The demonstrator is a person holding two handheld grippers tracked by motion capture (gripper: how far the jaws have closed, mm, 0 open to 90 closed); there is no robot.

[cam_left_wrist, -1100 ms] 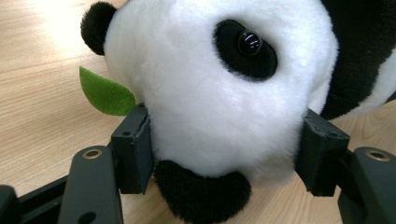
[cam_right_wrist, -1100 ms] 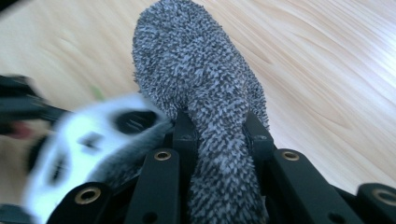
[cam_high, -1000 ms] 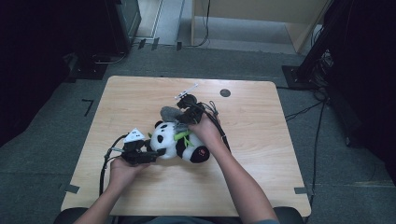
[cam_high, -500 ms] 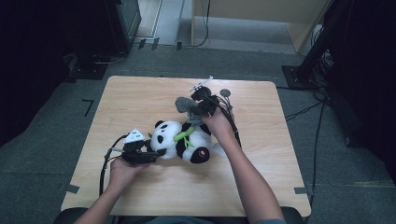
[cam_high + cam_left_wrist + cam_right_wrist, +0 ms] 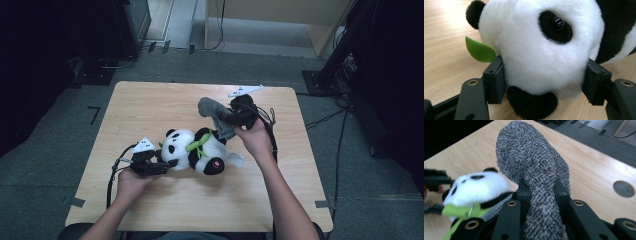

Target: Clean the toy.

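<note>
Wooden table (image 5: 150, 105): one plush panda (image 5: 197, 150), one grey sock (image 5: 215, 116), two grippers.

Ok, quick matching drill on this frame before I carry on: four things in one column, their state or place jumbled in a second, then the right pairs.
Things:
1. panda toy
2. grey fuzzy sock
3. left gripper
4. round hole in the table

States or places:
A. pinched and lifted by the right gripper
B. clamped on the white head
C. lying on the wooden table
D. beyond the sock, in the bare wood

Pairs: 1-C, 2-A, 3-B, 4-D
</note>
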